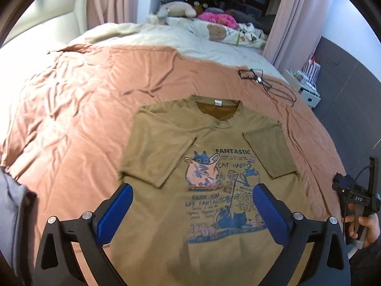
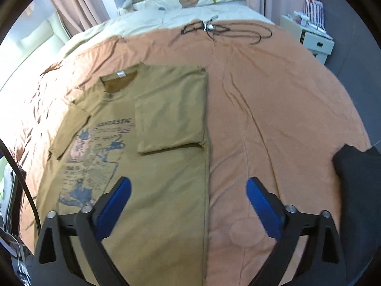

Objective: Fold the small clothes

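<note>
An olive T-shirt (image 1: 214, 131) with a blue and pink cat print lies face up on the orange bedspread (image 1: 71, 119), collar at the far end. Both sleeves are folded inward over the chest. My left gripper (image 1: 190, 190) hangs above the shirt's lower half, open, blue pads wide apart with nothing between them. In the right wrist view the T-shirt (image 2: 166, 109) lies to the left, its right side a straight edge. My right gripper (image 2: 189, 183) hovers open over that edge, empty. A hand (image 1: 364, 228) holds the right gripper's handle (image 1: 354, 200).
A black cable (image 2: 214, 27) lies on the bedspread (image 2: 273, 119) beyond the shirt. Pillows and plush toys (image 1: 178, 12) crowd the far end. A dark garment (image 2: 357, 166) sits at the right edge, grey cloth (image 1: 14, 202) at the left. A white drawer unit (image 2: 316, 43) stands beside the bed.
</note>
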Tool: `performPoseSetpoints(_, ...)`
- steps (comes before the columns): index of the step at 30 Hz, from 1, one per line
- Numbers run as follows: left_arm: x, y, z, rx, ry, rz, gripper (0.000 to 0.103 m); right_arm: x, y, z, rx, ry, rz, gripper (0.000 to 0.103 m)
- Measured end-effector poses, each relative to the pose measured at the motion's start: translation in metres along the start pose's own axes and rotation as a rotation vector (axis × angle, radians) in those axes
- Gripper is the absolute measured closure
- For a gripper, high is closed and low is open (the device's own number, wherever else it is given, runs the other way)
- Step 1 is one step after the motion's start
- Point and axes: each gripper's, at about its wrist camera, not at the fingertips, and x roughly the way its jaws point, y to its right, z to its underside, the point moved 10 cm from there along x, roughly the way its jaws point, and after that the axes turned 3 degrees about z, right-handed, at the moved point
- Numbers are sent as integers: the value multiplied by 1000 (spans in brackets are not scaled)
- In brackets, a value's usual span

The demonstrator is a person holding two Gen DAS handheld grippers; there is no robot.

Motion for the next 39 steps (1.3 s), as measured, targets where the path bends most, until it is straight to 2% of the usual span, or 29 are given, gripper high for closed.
performPoseSetpoints(6,-46,-16,21,-25,36,-16,1,-43,-8,16,-39,29,13,0)
performPoseSetpoints(12,-84,-25,55,-58,56,-29,1,-75,-18,35,-62,44,-17,0)
performPoseSetpoints(20,-124,-30,97,-74,93,-38,1,-126,-25,69,-83,105,-57,0)
performPoseSetpoints(32,-177,-28,155,-123,154,8,1,-184,-27,138,-120,173,-85,0)
performPoseSetpoints(39,-203,-31,188,-126,187,21,1,-208,-21,176,-100,208,-108,0)
